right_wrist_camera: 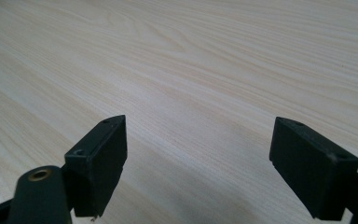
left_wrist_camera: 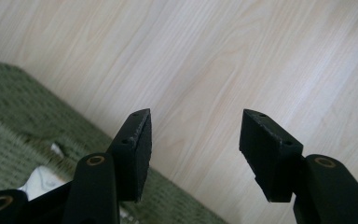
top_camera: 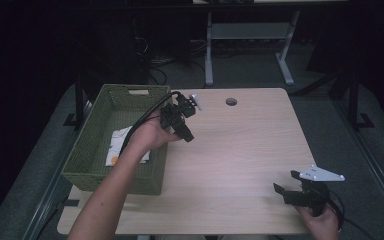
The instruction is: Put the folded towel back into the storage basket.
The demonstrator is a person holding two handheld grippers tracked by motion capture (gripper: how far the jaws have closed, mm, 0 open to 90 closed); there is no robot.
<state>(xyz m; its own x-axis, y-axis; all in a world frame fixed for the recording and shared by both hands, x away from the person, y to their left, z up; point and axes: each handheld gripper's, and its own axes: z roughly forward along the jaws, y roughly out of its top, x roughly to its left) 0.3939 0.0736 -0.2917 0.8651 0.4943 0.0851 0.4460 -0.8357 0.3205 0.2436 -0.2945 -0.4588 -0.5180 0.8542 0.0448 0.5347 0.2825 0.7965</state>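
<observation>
High view: the left gripper point(top_camera: 184, 117) hangs just past the right rim of the green basket point(top_camera: 87, 142), above the tabletop point(top_camera: 240, 150); its fingers are spread and hold nothing; a folded white cloth point(top_camera: 117, 145) with orange spots lies flat inside the basket, near its middle; the right gripper point(top_camera: 286, 191) sits low at the near right corner of the tabletop, well apart from the basket, fingers spread and bare.

Left gripper view: the two black fingers point(left_wrist_camera: 137, 149) stand wide over the pale wood; the basket's woven wall point(left_wrist_camera: 23, 112) is at the left, and a bit of white cloth point(left_wrist_camera: 39, 179) peeks out low down.

Right gripper view: the fingers point(right_wrist_camera: 100, 163) are apart with only wood grain between them.

The cloth looks like the thing to fetch; to do it well, swing the left gripper back over the rim, go down straight, and pinch a raised fold, not the flat middle.
</observation>
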